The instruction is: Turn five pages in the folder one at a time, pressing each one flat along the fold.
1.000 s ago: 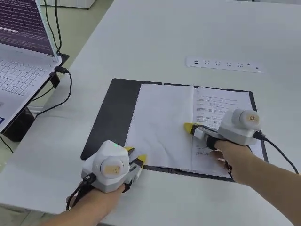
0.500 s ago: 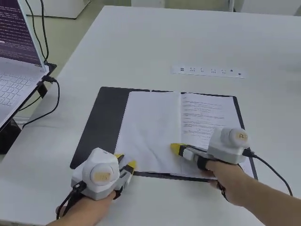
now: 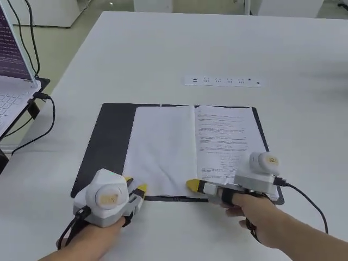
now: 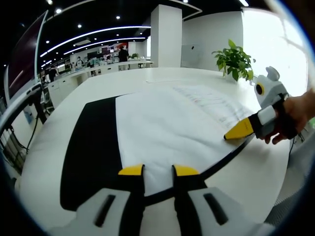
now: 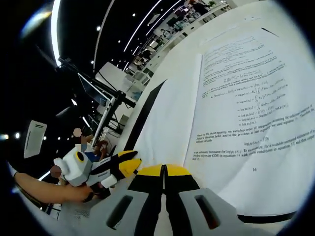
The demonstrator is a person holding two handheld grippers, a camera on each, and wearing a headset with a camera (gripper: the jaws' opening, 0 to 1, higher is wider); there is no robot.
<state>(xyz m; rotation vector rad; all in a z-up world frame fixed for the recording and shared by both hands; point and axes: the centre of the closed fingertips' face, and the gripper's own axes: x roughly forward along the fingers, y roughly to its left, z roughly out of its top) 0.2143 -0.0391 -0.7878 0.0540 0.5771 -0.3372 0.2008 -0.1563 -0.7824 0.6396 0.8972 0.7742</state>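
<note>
Left claw (image 3: 135, 185): your jaws slightly apart, holding nothing.
Right claw (image 3: 193, 186): your jaws pressed together, tip at the fold.
Folder (image 3: 107, 142): open on tabletop (image 3: 163, 54), just ahead of both claws.

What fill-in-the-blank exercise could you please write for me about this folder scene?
The folder lies ____ on the table.
The right tongs are ____, tips at the near end of the fold.
The page right of the fold carries printed ____.
The laptop stands to the folder's ____.
Missing words: open; shut; text; left.
</note>
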